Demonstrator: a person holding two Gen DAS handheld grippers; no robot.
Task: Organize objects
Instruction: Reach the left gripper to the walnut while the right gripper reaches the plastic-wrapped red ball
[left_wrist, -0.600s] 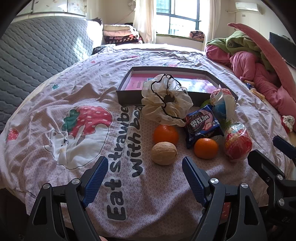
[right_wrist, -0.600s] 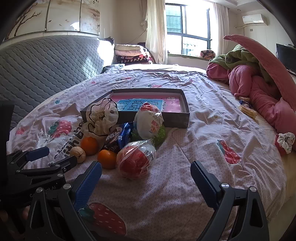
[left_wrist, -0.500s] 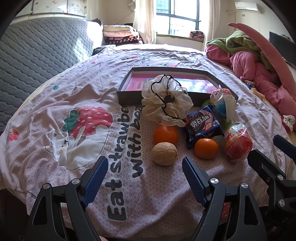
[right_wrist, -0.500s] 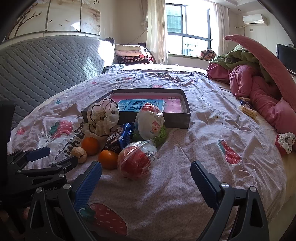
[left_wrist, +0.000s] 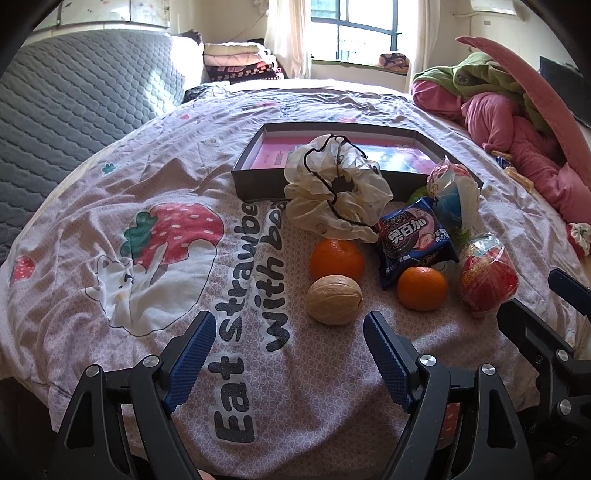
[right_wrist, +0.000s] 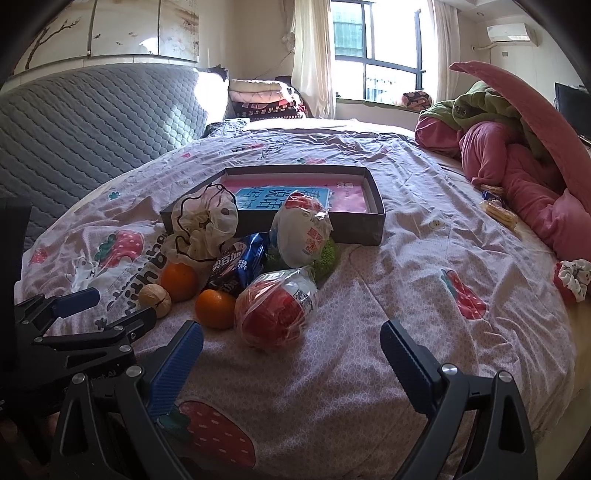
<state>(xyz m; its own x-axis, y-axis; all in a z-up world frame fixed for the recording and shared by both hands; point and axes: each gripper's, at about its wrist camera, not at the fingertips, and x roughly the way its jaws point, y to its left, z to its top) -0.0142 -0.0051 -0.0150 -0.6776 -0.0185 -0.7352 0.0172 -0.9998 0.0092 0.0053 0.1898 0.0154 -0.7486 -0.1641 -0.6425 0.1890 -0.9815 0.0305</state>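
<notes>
Pink strawberry-print bedspread (left_wrist: 177, 192) carries a cluster near its near edge: a tan walnut (left_wrist: 334, 300), two oranges (left_wrist: 337, 259), a blue biscuit packet (left_wrist: 413, 242), a cream fabric scrunchie (left_wrist: 338, 192) leaning on the shallow dark cardboard box (right_wrist: 373, 229). Left gripper (left_wrist: 290, 338) and right gripper (right_wrist: 291, 345) both hover with jaws wide apart, holding nothing.

Both tongs (left_wrist: 290, 332) (right_wrist: 291, 341) wide open, empty
</notes>
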